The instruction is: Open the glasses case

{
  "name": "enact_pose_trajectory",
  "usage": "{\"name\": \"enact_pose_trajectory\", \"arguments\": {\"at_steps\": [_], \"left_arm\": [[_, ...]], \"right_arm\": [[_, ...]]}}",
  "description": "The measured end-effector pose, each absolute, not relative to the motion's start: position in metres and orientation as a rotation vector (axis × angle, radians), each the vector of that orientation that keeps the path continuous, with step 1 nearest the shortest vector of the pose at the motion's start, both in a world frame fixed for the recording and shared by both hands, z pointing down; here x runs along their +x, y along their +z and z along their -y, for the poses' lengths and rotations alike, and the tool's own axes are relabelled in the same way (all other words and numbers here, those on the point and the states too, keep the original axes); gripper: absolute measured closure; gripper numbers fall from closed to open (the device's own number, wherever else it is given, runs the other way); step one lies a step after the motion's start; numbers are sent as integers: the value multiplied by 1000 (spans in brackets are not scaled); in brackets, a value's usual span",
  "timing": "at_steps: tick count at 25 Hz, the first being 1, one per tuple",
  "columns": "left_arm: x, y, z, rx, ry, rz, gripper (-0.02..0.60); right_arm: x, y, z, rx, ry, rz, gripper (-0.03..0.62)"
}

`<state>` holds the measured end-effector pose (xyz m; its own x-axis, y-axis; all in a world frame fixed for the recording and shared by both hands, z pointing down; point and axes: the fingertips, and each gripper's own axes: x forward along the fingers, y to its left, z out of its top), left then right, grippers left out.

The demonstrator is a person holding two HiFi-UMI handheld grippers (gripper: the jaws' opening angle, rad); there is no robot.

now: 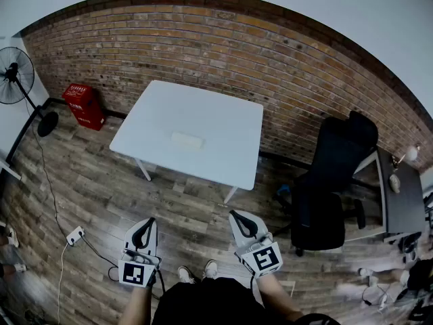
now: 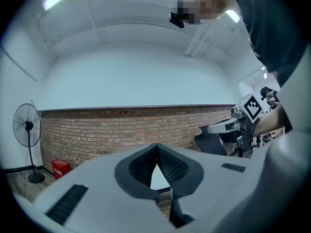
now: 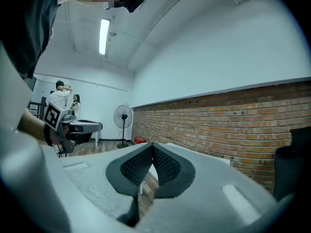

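- While the glasses case (image 1: 187, 140) lies flat near the middle of the white tabletop (image 1: 230, 161), nothing touches it. It looks closed, so I judge the opening as not started.
- It sits well clear of every tabletop edge, probably so that both tools can come at it from the near side.
- It is pale on a pale tabletop, small in the head view. Its seam, hinge side and latch can't be made out, so I can't tell which way it opens.
- Left gripper (image 1: 142, 234): fingers (image 2: 168, 166) fully together at the tips, nothing between them.
- Right gripper (image 1: 245, 225): the same, closed on nothing.
- Both are held low by the person's body, well apart from the tabletop and pointing roughly level towards it. This reads as a ready stance before the approach.
- In both gripper views the closed fingers cover the centre. Only a sliver of tabletop shows through the gap below the tips, and the case isn't visible there.
- Surroundings: wood floor (image 1: 88, 181), brick wall (image 1: 203, 39) behind the tabletop, black office chair (image 1: 335, 181) to its right, red box (image 1: 84, 105) and standing fan (image 1: 13, 76) to the left.
- The tabletop's far legs are hidden under it. The person is cut off at the bottom edge of the head view, with only forearms and shoes showing.
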<state>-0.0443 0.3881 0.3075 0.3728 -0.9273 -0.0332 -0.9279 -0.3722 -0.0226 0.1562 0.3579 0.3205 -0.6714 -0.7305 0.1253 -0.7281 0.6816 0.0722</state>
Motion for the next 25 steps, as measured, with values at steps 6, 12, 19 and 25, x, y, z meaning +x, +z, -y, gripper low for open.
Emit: {"name": "enact_pose_trajectory", "arguments": {"at_steps": [6, 12, 19, 25], "left_arm": [[-46, 311, -388, -2579, 4, -1742, 576], [-30, 306, -383, -2553, 14, -1738, 575], [-19, 299, -382, -2482, -7, -1811, 575], [-40, 326, -386, -2472, -85, -1920, 575]], "right_arm": [[152, 322, -358, 1174, 9, 2788, 589], [169, 327, -359, 1146, 19, 2803, 589], [187, 339, -347, 1087, 36, 2834, 589], [178, 357, -334, 1031, 86, 2832, 589]]}}
